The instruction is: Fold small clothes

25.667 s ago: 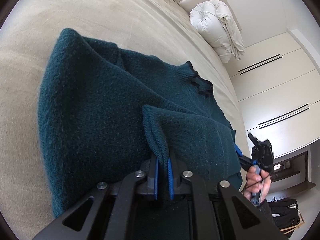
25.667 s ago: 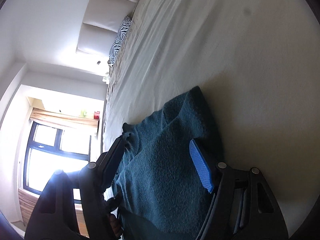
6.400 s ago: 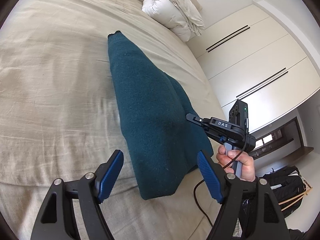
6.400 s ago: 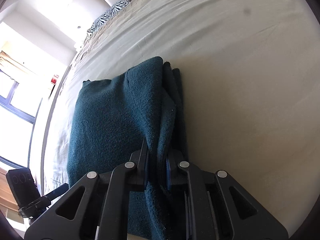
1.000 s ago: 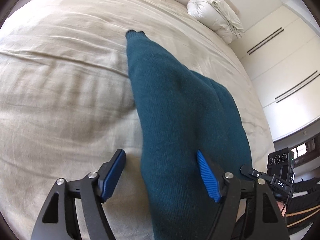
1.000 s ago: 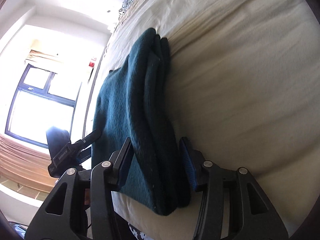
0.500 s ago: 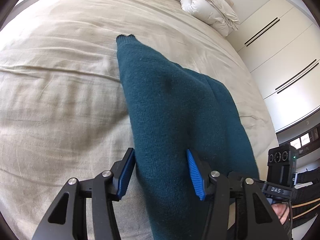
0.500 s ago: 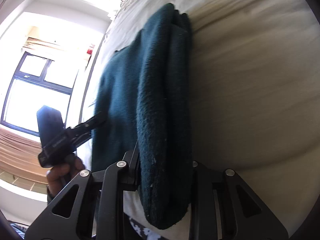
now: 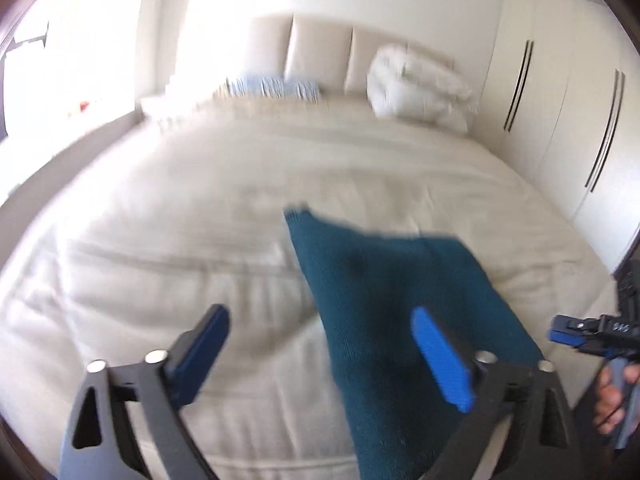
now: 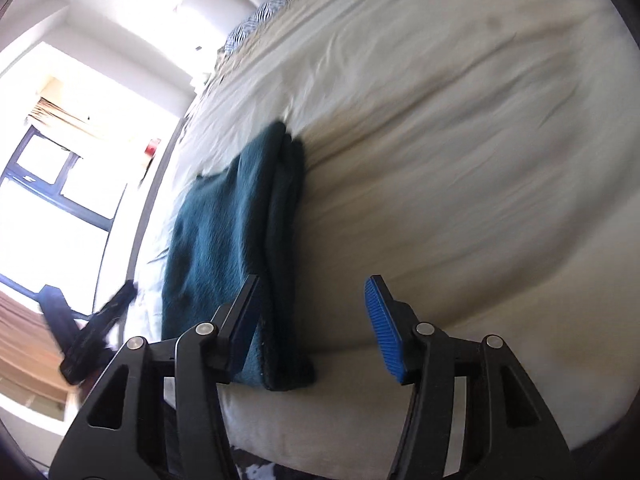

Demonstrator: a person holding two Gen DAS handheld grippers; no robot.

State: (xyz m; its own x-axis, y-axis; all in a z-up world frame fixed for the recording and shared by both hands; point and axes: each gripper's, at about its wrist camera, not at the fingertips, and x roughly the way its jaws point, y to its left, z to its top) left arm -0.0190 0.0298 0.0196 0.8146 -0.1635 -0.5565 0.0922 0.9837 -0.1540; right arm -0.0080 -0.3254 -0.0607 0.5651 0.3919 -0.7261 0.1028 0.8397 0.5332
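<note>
A dark teal knit sweater [image 9: 400, 300] lies folded in a long narrow stack on the beige bed [image 9: 180, 208], near its front edge. My left gripper [image 9: 320, 340] is open and empty, raised above the sweater's near end, its right pad over the cloth. In the right wrist view the sweater [image 10: 240, 240] shows as a layered stack seen from its side. My right gripper [image 10: 312, 316] is open and empty, its left pad beside the stack's near corner, its right pad over bare bedding. The right gripper also shows at the right edge of the left wrist view [image 9: 588, 332].
A rolled white duvet [image 9: 416, 88] and a striped pillow [image 9: 272, 86] lie at the padded headboard. White wardrobe doors [image 9: 560, 120] stand to the right. A bright window [image 10: 48, 184] is to the left. The bed's front edge [image 10: 320, 420] is just below my grippers.
Both grippers have opened and let go of the sweater. The left gripper has lifted and pulled back, so the whole bed shows. The right gripper has drawn back from the stack.
</note>
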